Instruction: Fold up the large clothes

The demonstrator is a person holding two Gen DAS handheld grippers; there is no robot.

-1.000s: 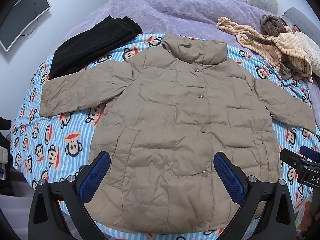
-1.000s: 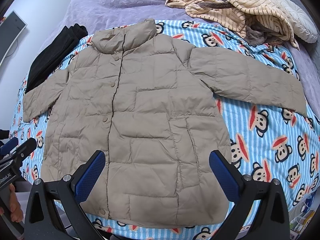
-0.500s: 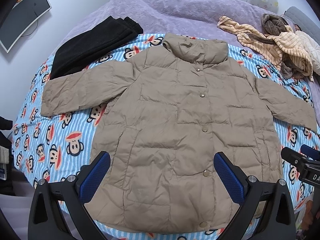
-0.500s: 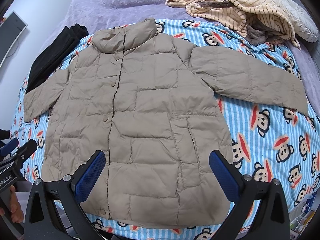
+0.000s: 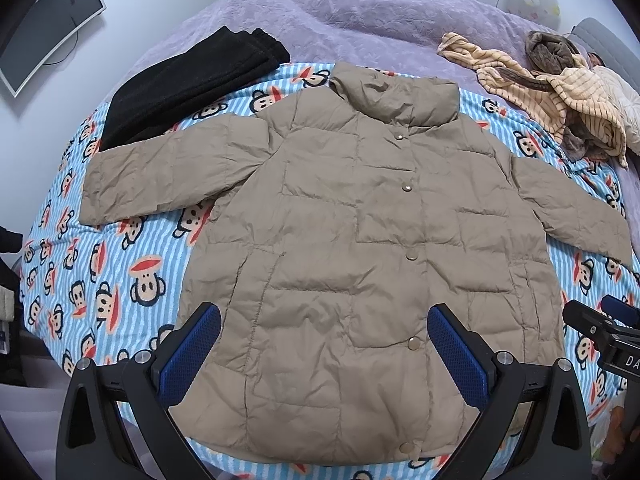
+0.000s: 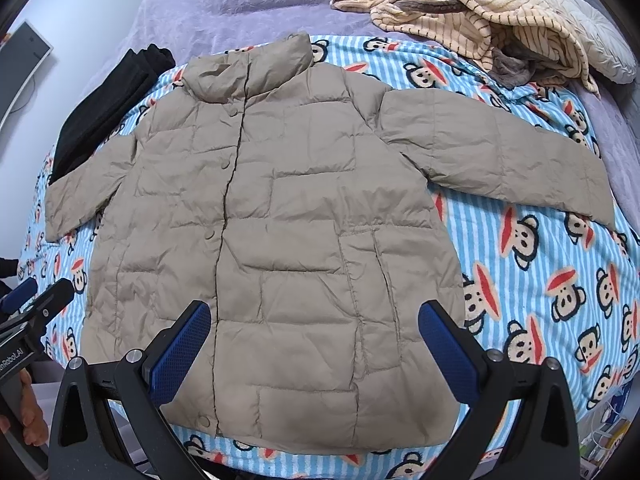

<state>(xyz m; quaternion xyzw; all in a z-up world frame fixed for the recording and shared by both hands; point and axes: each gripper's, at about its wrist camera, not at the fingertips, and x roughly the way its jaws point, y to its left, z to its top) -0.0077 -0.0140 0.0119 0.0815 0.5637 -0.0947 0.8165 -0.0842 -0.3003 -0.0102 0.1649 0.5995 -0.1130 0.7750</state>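
Observation:
A tan quilted puffer jacket (image 5: 352,240) lies flat and face up on the bed, buttoned, collar away from me, both sleeves spread sideways. It also fills the right wrist view (image 6: 280,232). My left gripper (image 5: 324,344) is open and empty, hovering above the jacket's lower hem. My right gripper (image 6: 316,340) is open and empty, also above the hem, further right. Each gripper shows at the edge of the other's view: the right one (image 5: 600,328), the left one (image 6: 28,312).
The jacket rests on a blue striped monkey-print blanket (image 5: 120,264) over a purple bedspread (image 5: 340,16). Folded black clothes (image 5: 188,84) lie at the far left. A heap of striped beige and brown clothes (image 5: 560,92) lies at the far right. A monitor (image 5: 44,24) hangs on the left wall.
Both views have shifted very slightly; the jacket sits a touch lower in frame. Grippers stay open and nothing on the bed has moved.

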